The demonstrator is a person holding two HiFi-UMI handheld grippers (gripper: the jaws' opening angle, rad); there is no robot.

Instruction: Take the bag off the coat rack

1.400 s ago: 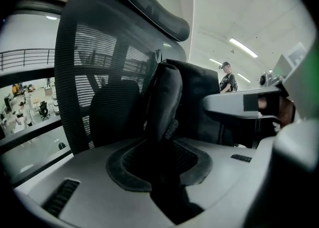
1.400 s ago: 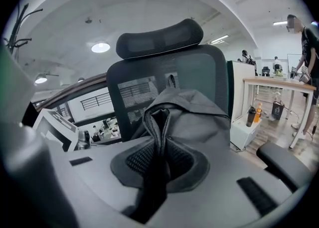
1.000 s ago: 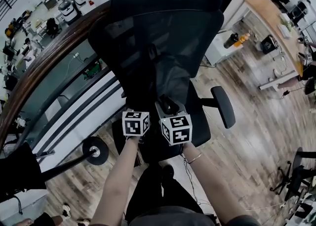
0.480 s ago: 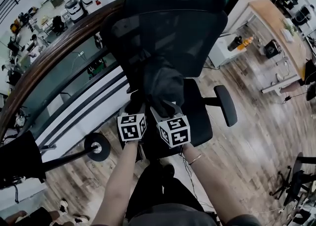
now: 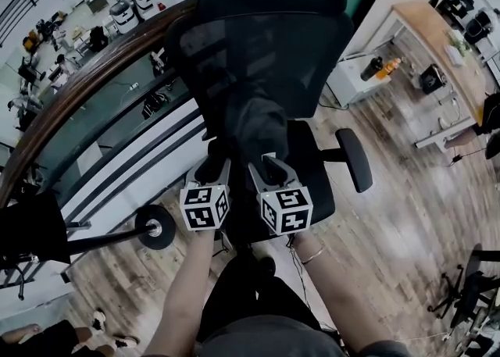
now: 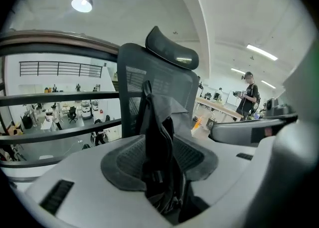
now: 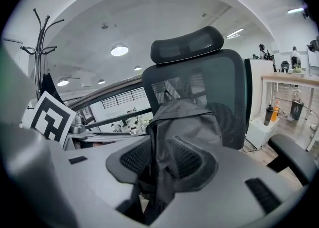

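One dark grey bag (image 5: 258,133) here, and it's off the coat rack (image 5: 152,226). It hangs up in the air over the seat of a black mesh office chair (image 5: 266,43), right in front of the backrest. Both grippers have it from below, side by side. The left gripper (image 5: 215,169) has its jaws squeezed onto a bunched fold of the fabric, and its own view shows the bag (image 6: 159,142) rising straight up between the pads. The right gripper (image 5: 269,168) is the same deal: jaws clamped onto the cloth near the bottom, with the bag (image 7: 184,127) slumping over and hiding most of one pad. The two marker cubes sit close together but don't touch.

The rack stands well off to the person's left. Its round base and pole are on the wood floor (image 5: 391,215) in the head view, and its hooked top (image 7: 42,27) has something dark hanging on it in the right gripper view. Beside the chair runs a glass railing with a wooden handrail (image 5: 78,86), with a lower floor behind it. Off to the right there's a wooden desk (image 5: 433,27) and an orange bottle (image 5: 389,65).
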